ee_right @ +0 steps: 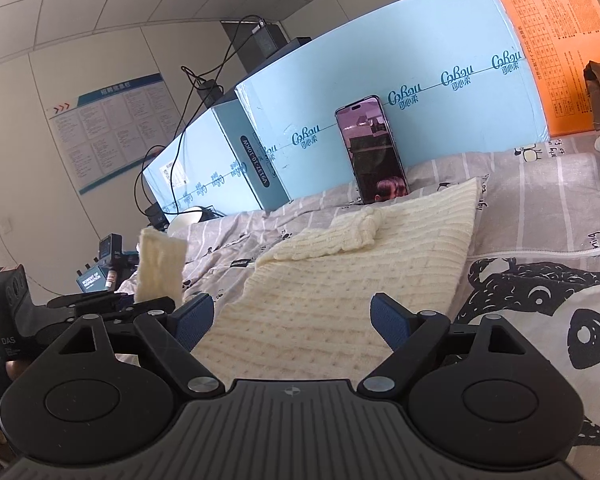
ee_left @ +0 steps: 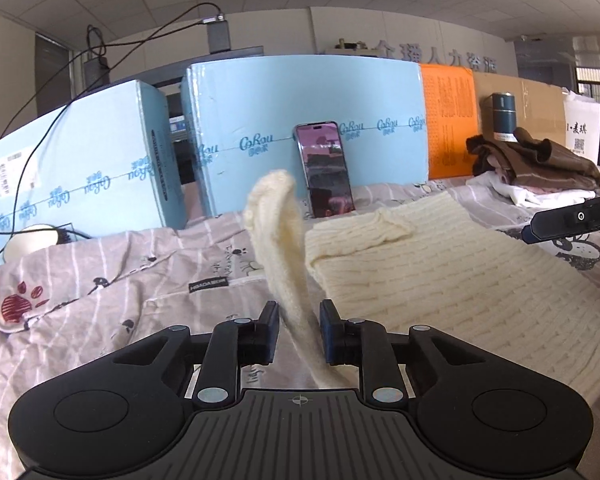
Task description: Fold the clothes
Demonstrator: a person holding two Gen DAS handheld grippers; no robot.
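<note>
A cream knitted sweater (ee_left: 440, 280) is lying spread on a bedsheet (ee_left: 100, 280) printed with stripes and cartoon animals; every place below is given from that sweater. Far to its left, blue cardboard boxes (ee_left: 80, 152) are standing along the sheet's back edge, with black cables trailing over them. Between those boxes and the sweater's left edge, the sheet is lying wrinkled but bare, giving open room on that side. At the sweater's left edge, the left gripper (ee_left: 299, 322) is pinching a sleeve (ee_left: 278, 232) between narrow jaws, and the sleeve is standing up off the sheet, its cuff curling over at the top. Behind the sweater's far edge, a phone (ee_left: 324, 168) is leaning upright against a long blue box. At the sweater's near edge, the right gripper (ee_right: 292, 320) is hovering with jaws spread wide, nothing between them, the knit showing in the gap. To the sweater's right, the panda-printed sheet is lying flat and uncovered. Far right and behind, a pile of brown and white clothes (ee_left: 540, 164) is sitting beside a dark flask (ee_left: 502, 116).
</note>
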